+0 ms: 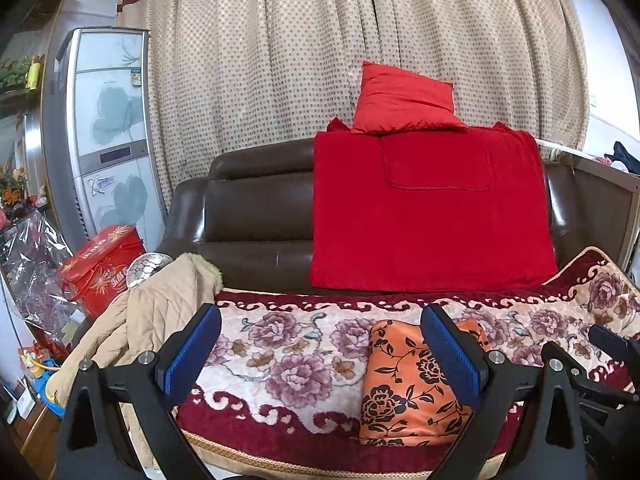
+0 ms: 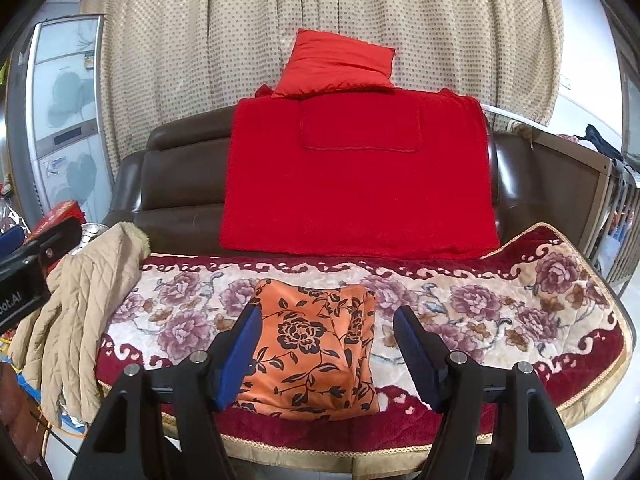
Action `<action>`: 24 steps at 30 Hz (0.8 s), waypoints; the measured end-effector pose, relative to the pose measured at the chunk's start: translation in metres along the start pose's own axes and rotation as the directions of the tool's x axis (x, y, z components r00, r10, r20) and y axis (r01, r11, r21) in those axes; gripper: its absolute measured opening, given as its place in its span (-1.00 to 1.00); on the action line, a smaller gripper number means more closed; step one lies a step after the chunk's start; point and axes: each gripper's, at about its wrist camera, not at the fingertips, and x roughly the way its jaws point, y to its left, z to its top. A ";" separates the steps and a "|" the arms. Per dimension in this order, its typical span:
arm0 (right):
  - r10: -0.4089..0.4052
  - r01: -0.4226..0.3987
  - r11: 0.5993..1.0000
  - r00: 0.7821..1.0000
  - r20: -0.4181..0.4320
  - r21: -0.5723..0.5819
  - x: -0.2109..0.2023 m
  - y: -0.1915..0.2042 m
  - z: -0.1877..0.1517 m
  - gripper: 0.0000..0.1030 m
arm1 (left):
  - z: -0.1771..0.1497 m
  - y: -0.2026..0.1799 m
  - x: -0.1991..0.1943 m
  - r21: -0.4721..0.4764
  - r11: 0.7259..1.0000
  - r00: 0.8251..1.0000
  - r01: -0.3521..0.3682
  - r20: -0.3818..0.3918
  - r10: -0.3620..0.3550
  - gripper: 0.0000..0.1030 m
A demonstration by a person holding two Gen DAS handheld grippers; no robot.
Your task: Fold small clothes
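Observation:
An orange garment with a black flower print (image 1: 412, 388) lies folded into a compact rectangle on the floral sofa cover (image 1: 296, 344). It also shows in the right wrist view (image 2: 312, 344). My left gripper (image 1: 320, 344) is open and empty, held above the seat just left of the garment; its right finger overlaps the garment's edge in view. My right gripper (image 2: 326, 344) is open and empty, with the garment between and beyond its fingers. The right gripper's body shows at the far right of the left wrist view (image 1: 600, 364).
A beige quilted jacket (image 1: 152, 312) is draped over the sofa's left arm. A red blanket (image 1: 432, 208) hangs on the brown backrest with a red pillow (image 1: 404, 100) on top. A red gift box (image 1: 100, 268) and an appliance (image 1: 108, 128) stand at the left.

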 end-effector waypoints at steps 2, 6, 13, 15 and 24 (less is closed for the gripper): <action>-0.004 0.004 1.000 1.000 -0.002 0.002 0.003 -0.001 0.001 0.41 | -0.001 -0.001 0.004 0.005 1.000 1.000 0.006 -0.007 -0.006 0.94; -0.005 0.005 1.000 1.000 -0.021 0.004 0.012 0.001 -0.001 0.41 | -0.005 0.000 0.013 0.011 1.000 0.999 0.015 -0.028 -0.014 0.94; -0.002 0.002 1.000 0.999 -0.047 -0.011 0.026 0.008 -0.004 0.41 | -0.005 0.004 0.027 -0.014 1.000 0.998 0.002 -0.058 -0.003 0.94; -0.004 0.003 1.000 0.999 -0.045 -0.008 0.025 0.007 -0.005 0.41 | -0.006 0.003 0.027 -0.013 1.000 0.998 0.003 -0.057 -0.004 0.94; -0.026 0.026 1.000 0.998 -0.062 0.006 0.025 -0.006 -0.014 0.41 | -0.009 -0.009 0.024 -0.001 0.999 0.998 0.037 -0.057 -0.037 0.94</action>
